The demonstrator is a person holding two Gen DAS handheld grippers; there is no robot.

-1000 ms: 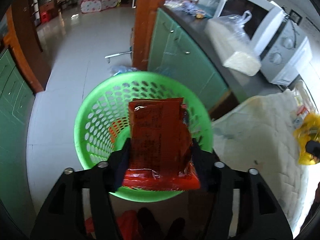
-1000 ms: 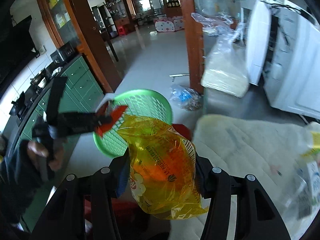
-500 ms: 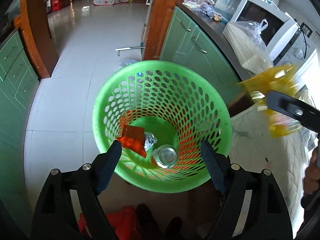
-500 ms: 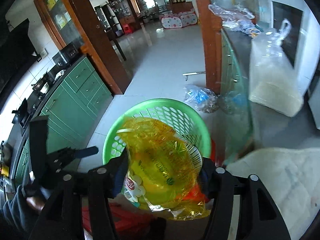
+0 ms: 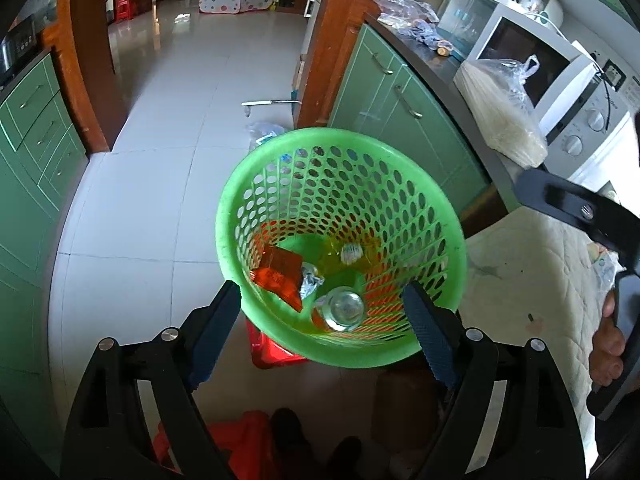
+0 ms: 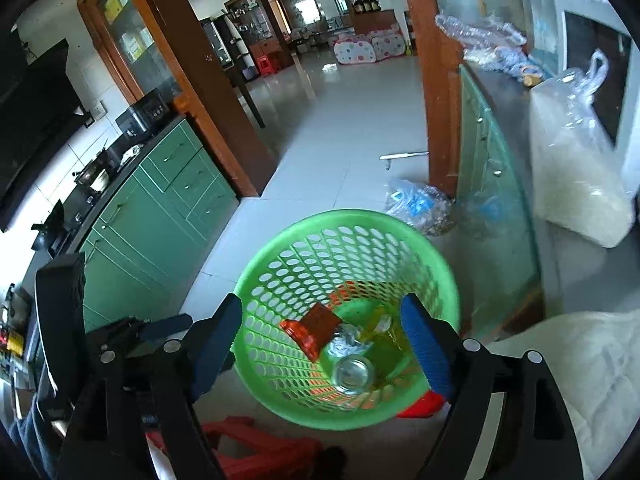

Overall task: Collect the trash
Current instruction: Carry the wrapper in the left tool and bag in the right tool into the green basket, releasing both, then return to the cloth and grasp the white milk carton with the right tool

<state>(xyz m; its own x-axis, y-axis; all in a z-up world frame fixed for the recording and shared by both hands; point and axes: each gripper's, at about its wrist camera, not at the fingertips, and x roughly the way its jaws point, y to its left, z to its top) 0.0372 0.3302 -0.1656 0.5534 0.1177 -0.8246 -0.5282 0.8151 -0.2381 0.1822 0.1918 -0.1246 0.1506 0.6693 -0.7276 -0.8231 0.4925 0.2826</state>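
A green perforated trash basket [image 5: 452,240] stands on a red stool, seen from above in both wrist views [image 6: 256,276]. Inside lie a red snack wrapper [image 5: 278,274], a yellow wrapper [image 5: 336,256], crumpled foil [image 5: 310,282] and a metal can [image 5: 344,308]. The same wrappers show in the right wrist view: red [image 6: 314,330], yellow [image 6: 390,338]. My left gripper [image 5: 320,336] is open and empty above the basket's near rim. My right gripper [image 6: 324,348] is open and empty above the basket.
A white quilted cloth [image 5: 532,280] covers the surface to the right of the basket. A bag of rice [image 5: 504,120] and a microwave [image 5: 532,64] sit on the dark counter. A plastic bag of trash [image 6: 420,204] lies on the floor behind the basket. Green cabinets [image 6: 168,200] line the left.
My left gripper opened and the red wrapper fell into the basket. My right gripper moved over the basket, opened, and the yellow wrapper fell in.
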